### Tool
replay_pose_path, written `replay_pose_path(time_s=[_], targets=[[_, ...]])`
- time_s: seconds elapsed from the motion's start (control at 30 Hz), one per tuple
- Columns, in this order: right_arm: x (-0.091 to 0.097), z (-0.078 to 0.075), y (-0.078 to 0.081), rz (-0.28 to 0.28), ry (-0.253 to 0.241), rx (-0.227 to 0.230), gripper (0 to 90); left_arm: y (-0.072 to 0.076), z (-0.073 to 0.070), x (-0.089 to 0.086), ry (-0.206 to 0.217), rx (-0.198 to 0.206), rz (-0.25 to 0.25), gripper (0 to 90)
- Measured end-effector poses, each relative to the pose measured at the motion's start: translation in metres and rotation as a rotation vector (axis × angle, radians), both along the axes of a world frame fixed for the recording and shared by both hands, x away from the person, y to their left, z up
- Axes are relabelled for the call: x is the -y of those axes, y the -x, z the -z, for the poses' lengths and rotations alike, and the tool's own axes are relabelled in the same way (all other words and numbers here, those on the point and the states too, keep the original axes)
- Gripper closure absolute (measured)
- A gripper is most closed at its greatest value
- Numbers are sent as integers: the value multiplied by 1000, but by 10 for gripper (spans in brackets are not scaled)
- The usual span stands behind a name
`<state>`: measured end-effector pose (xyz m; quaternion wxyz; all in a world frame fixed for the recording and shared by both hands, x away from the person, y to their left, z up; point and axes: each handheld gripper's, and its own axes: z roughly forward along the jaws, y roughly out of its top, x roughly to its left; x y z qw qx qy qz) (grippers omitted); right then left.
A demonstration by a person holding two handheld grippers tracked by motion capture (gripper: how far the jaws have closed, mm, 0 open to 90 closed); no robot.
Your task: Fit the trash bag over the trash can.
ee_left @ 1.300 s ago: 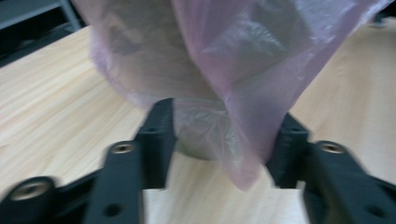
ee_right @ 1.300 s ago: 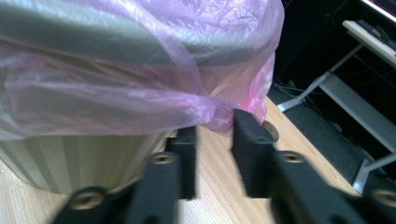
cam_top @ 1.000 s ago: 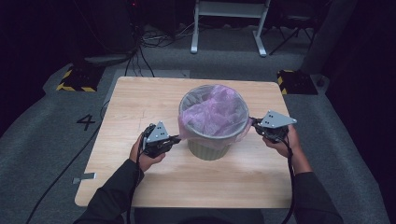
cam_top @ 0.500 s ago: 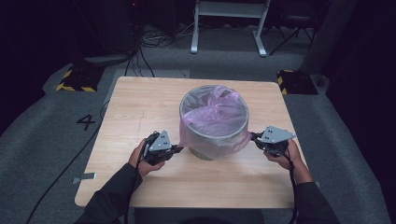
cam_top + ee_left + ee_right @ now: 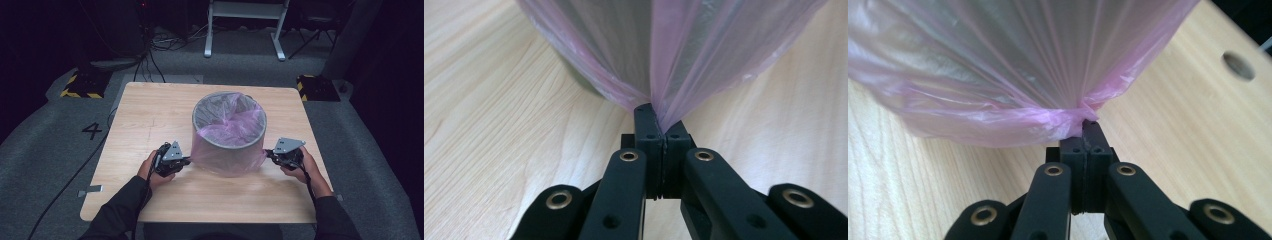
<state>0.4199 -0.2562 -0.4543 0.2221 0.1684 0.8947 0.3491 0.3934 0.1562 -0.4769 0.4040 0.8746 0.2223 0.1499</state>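
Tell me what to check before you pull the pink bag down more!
1. Left gripper shut on the bag: ok, film pinched at its tips.
2. Right gripper shut on the bag: ok, a bunched fold sits in its tips.
3. Bag folded over the bin rim all round: cannot tell, the far rim is unclear.
4. Bag free of tears: cannot tell, the film is stretched tight at both grips.
5. Bin upright on the table: ok.
6. Both grips about level, one each side of the bin: ok.
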Motion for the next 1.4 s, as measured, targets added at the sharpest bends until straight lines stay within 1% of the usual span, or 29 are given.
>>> replay_pose_path(time_s=[0.03, 0.1, 0.13, 0.17, 0.2, 0.23, 0.27, 0.3, 0.33, 0.4, 0.43, 0.47, 0.5, 0.53, 0.57, 0.63, 0.67, 0.73, 0.83, 0.93, 1.0, 1.1, 1.13, 1.17, 1.2, 1.23, 1.3, 1.33, 1.4], targets=[[1, 2, -3, 12, -2, -17, 900, -2, 2, -1, -3, -5, -7, 889], [4, 6, -7, 27, -28, -45, 900, -4, 6, -1, -8, -12, -31, 866], [6, 8, -10, 40, -39, -60, 900, -5, 7, -2, -5, -14, -33, 858], [7, 10, -11, 47, -42, -68, 900, -4, 7, -3, -7, -12, -34, 845], [8, 12, -12, 55, -45, -74, 900, -3, 8, -4, 1, -5, -48, 810], [10, 13, -14, 66, -52, -81, 900, -2, 7, -5, 7, -5, -60, 701], [11, 14, -14, 75, -62, -91, 893, -2, 6, -7, 28, -14, -78, 610], [14, 15, -15, 71, -80, -99, 841, -2, 6, -10, 46, -34, -78, 494], [15, 16, -14, 73, -83, -99, 753, 0, 5, -13, 57, -46, -84, 384], [19, 16, -14, 86, -103, -112, 685, 5, 4, -19, 86, -57, -113, 222], [21, 15, -13, 87, -116, -118, 641, 7, 3, -22, 96, -61, -119, 189], [24, 14, -12, 90, -134, -128, 604, 12, 2, -26, 108, -53, -133, 177], [28, 13, -11, 99, -165, -136, 577, 15, 2, -29, 111, -46, -140, 174], [31, 12, -10, 96, -182, -140, 555, 21, 1, -34, 121, -43, -129, 176], [37, 10, -6, 99, -211, -146, 503, 23, 1, -36, 125, -43, -130, 170], [44, 8, -2, 112, -229, -162, 423, 30, 1, -41, 120, -35, -162, 164], [48, 7, 2, 119, -240, -160, 391, 32, 2, -43, 115, -38, -174, 164], [54, 5, 8, 131, -268, -161, 327, 36, 7, -46, 85, -41, -216, 165], [62, 0, 16, 140, -327, -160, 251, 40, 13, -52, 84, -67, -224, 163], [64, -6, 21, 154, -371, -147, 231, 43, 18, -57, 65, -83, -239, 163], [63, -11, 24, 165, -369, -131, 222, 43, 21, -59, 54, -96, -240, 163], [59, -19, 27, 175, -368, -99, 223, 43, 26, -61, 17, -107, -248, 162], [58, -22, 28, 184, -370, -90, 224, 43, 26, -60, 3, -103, -257, 163], [57, -25, 29, 190, -372, -88, 226, 43, 26, -61, -1, -95, -266, 162], [55, -27, 30, 190, -374, -82, 225, 42, 26, -62, 3, -97, -269, 163], [54, -30, 31, 189, -374, -70, 223, 42, 26, -63, -5, -109, -270, 163], [51, -36, 34, 190, -375, -43, 222, 41, 27, -63, -25, -118, -286, 157], [50, -38, 34, 194, -374, -35, 222, 40, 27, -64, -21, -129, -288, 152], [46, -47, 36, 198, -394, -16, 221, 39, 27, -64, -21, -127, -296, 149]])
